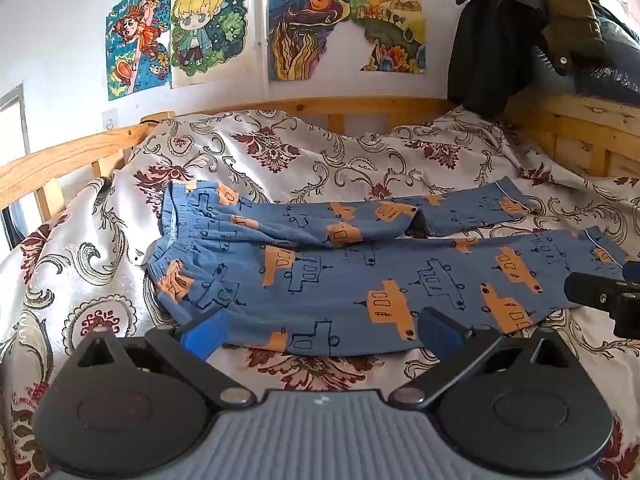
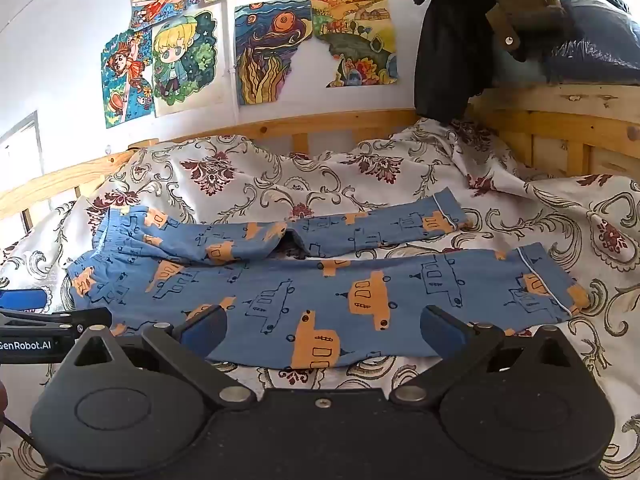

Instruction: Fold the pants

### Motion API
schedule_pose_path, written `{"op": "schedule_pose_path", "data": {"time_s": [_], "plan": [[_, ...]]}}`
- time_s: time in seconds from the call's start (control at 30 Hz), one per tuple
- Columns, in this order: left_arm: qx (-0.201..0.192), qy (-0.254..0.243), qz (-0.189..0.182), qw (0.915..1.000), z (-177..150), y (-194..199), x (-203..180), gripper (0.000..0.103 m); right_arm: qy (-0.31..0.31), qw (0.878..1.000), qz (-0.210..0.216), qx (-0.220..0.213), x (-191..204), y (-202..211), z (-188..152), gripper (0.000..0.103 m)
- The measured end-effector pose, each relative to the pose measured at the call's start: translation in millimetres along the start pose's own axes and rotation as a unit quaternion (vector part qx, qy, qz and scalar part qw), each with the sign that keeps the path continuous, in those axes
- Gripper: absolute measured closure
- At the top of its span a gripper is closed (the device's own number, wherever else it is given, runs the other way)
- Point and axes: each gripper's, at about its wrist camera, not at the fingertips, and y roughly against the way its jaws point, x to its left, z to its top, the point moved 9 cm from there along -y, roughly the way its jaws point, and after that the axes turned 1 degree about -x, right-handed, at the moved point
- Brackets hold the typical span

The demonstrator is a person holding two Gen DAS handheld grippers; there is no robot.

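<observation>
Blue pants point(image 1: 328, 276) printed with orange and outlined vehicles lie flat on the floral bedspread point(image 1: 280, 152), waistband to the left, both legs running right. The far leg is bent and creased near its middle. My left gripper point(image 1: 320, 332) is open, its blue pads over the near edge of the pants close to the waist end. In the right wrist view the same pants point(image 2: 320, 292) lie spread, and my right gripper point(image 2: 322, 330) is open above the near leg's lower edge. Neither gripper holds cloth. The right gripper's body point(image 1: 604, 296) shows at the left view's right edge.
A wooden bed rail point(image 1: 360, 106) runs along the back and both sides. Colourful drawings point(image 1: 224, 32) hang on the white wall. Dark clothes and a bag point(image 1: 520, 28) are piled on the right headboard. Bedspread point(image 2: 280, 184) lies bare beyond the pants.
</observation>
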Motion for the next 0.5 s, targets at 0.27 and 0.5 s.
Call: {"op": "schedule_pose_path", "data": {"time_s": [0.27,0.5], "plan": [[0.003,-0.005,-0.005,1.0000,0.7,1.3,1.7,0.000,-0.001,1.000,-0.002,0.002,-0.9,-0.8,0.1,0.001],[0.004,-0.005,-0.004,1.0000,-1.1,-2.1,0.2,0.000,0.000,1.000,-0.002,0.001,-0.5,-0.5,-0.1,0.001]]}}
